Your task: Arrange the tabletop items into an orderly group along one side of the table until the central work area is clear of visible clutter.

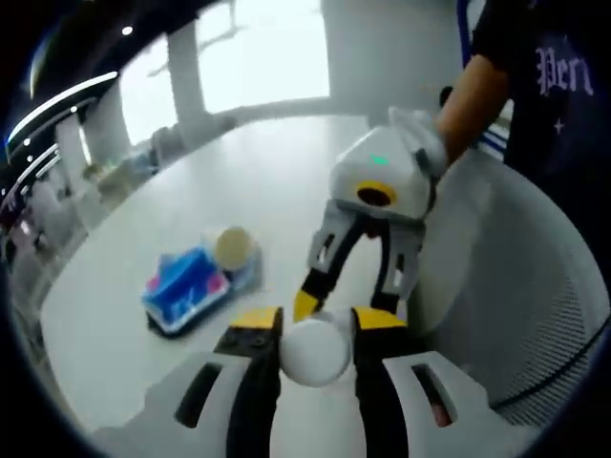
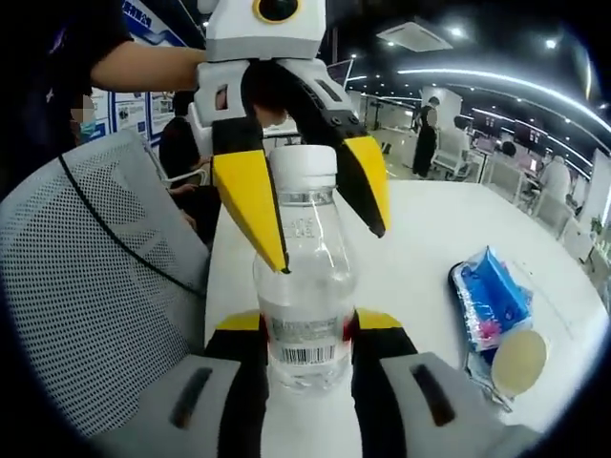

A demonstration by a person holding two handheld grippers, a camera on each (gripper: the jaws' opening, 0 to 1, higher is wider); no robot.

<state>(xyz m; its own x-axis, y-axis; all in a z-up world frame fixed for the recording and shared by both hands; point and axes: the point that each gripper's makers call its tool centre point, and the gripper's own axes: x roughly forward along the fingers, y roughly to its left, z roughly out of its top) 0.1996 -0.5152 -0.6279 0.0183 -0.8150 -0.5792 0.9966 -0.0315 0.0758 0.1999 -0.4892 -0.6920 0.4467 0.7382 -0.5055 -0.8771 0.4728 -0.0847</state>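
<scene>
Standing upright near the table's edge, a clear water bottle (image 2: 305,286) with a white cap is the thing both tools meet around. In the right gripper view, the right gripper (image 2: 305,329) has its two yellow-tipped jaws pressed against the bottle's lower body, one on each side of the barcode label, clamped on it. Facing it from the far side, the left gripper (image 2: 305,215) reaches down with its jaws spread apart, one yellow tip on either side of the bottle's neck and shoulder; whether either tip touches the plastic cannot be told.

In the left gripper view the same bottle (image 1: 315,351) shows from above as a white cap sitting between the left gripper's (image 1: 315,329) own jaws, which stand apart on either side of it. Beyond it the right gripper (image 1: 355,298) angles down toward the bottle, held by a person's gloved hand (image 1: 420,138).

Well apart from the bottle, on the white table (image 2: 420,239), lies a blue snack packet (image 2: 492,305) with a round pale lid (image 2: 518,361) resting at one end of it. A grey mesh chair (image 2: 95,277) stands just beside the table's edge.
</scene>
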